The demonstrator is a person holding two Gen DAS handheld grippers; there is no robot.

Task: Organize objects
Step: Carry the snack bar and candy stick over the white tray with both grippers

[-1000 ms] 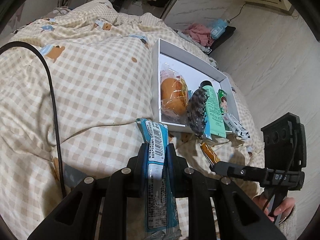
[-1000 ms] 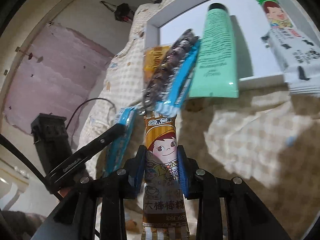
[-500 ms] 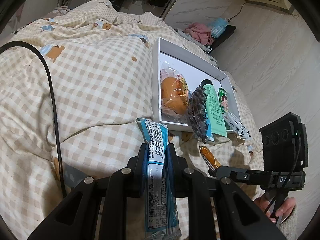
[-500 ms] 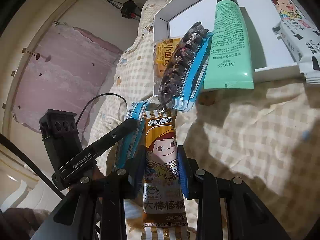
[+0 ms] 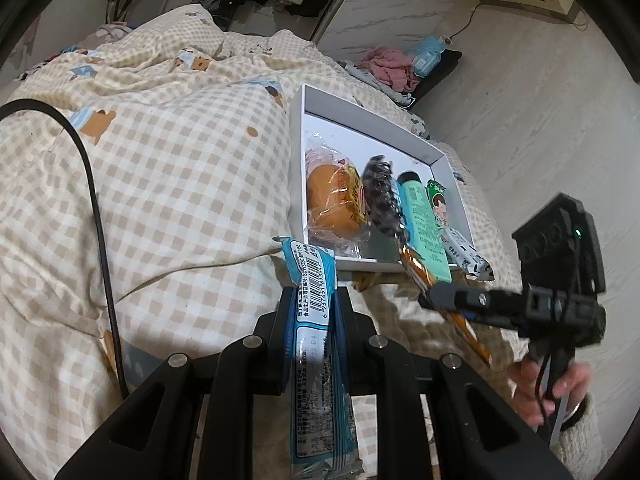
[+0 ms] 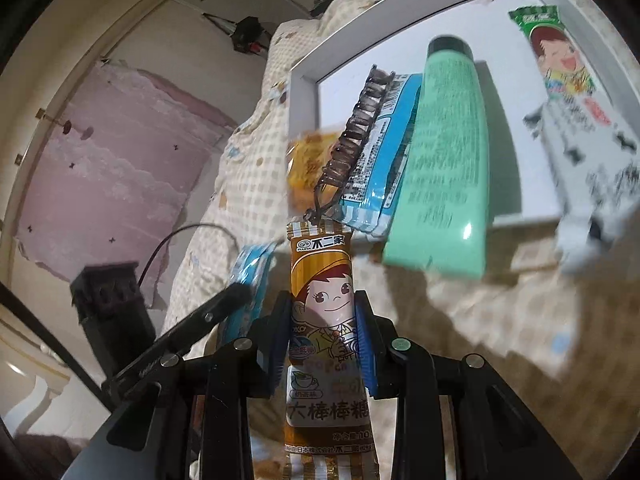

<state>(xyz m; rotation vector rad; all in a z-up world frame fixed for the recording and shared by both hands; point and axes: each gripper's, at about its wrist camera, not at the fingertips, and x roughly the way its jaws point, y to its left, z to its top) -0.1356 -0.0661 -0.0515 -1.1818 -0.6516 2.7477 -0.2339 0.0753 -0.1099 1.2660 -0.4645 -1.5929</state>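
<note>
Your bed, under its beige checked quilt with bear prints point(image 5: 180, 168), carries the shallow white cardboard box point(image 5: 296, 160). In that box lie an orange bun in clear wrap point(image 5: 334, 208), a dark brown toothed hair clip point(image 6: 360, 128) leaning over a blue-and-white snack packet point(image 6: 384, 152), a mint-green squeeze tube with a black cap point(image 6: 444, 152) whose crimped end overhangs the box's near rim, and a green-and-white sweet wrapper with a cartoon child point(image 6: 568, 92), its end also over the rim.

Your left gripper point(image 5: 310, 312) has kept its place since a second ago; its fingers point(image 5: 284, 320) are narrowed tight on a blue-and-white wrapped snack bar with a barcode point(image 5: 314, 320), held above the quilt just short of the box's near corner.

Your right gripper point(image 6: 324, 344) has shifted level toward the box since the earlier frames, and the far items look blurred. Its blue-padded fingers point(image 6: 366, 344) stay clamped on the brown-and-gold striped lollipop packet with a cartoon face point(image 6: 324, 304), whose top edge now sits at the hair clip's lower end, at the box's near rim.
</note>
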